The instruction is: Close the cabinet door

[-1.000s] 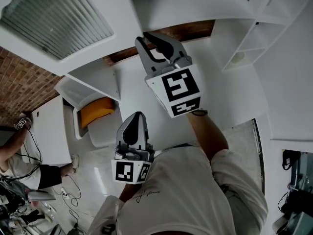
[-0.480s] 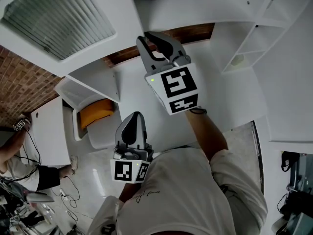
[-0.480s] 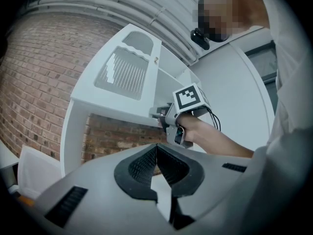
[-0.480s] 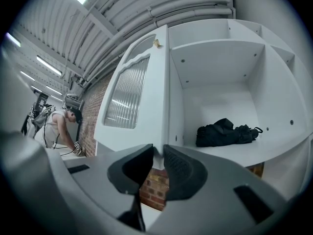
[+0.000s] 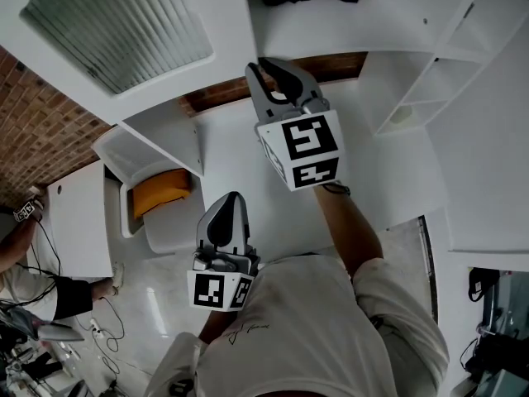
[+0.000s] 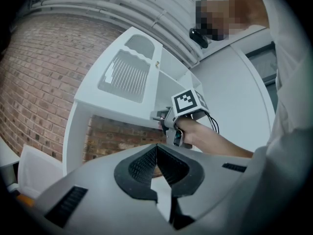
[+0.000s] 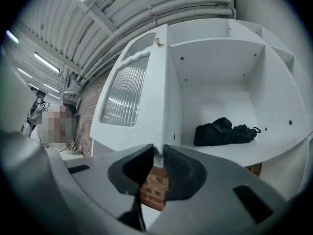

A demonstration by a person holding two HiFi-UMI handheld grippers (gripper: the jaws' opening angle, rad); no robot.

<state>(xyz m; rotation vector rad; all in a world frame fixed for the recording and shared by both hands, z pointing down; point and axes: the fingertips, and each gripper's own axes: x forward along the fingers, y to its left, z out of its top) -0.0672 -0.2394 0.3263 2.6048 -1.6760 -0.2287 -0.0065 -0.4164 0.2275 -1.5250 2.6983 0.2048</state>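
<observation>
The white cabinet door (image 5: 124, 31), with a ribbed glass panel, stands swung open at the upper left; in the right gripper view the cabinet door (image 7: 129, 89) hangs left of the open compartment. My right gripper (image 5: 264, 64) is raised to the door's lower free corner. Its jaws are almost together, and the door's bottom edge shows in the narrow gap at the right gripper (image 7: 159, 153). The left gripper view shows the right gripper (image 6: 164, 124) under that same corner. My left gripper (image 5: 227, 213) hangs low near my chest, jaws shut and empty, the left gripper (image 6: 156, 151) pointing at the cabinet.
A black bag (image 7: 222, 131) lies on the cabinet shelf (image 7: 274, 153). Open white shelves (image 5: 421, 81) stand to the right. A white seat with an orange cushion (image 5: 161, 190) is at the lower left, before a brick wall (image 5: 41, 131). A person (image 5: 33, 279) sits at the far left.
My right gripper and the door's corner have shifted slightly to the right and up in the head view. The left gripper has hardly moved.
</observation>
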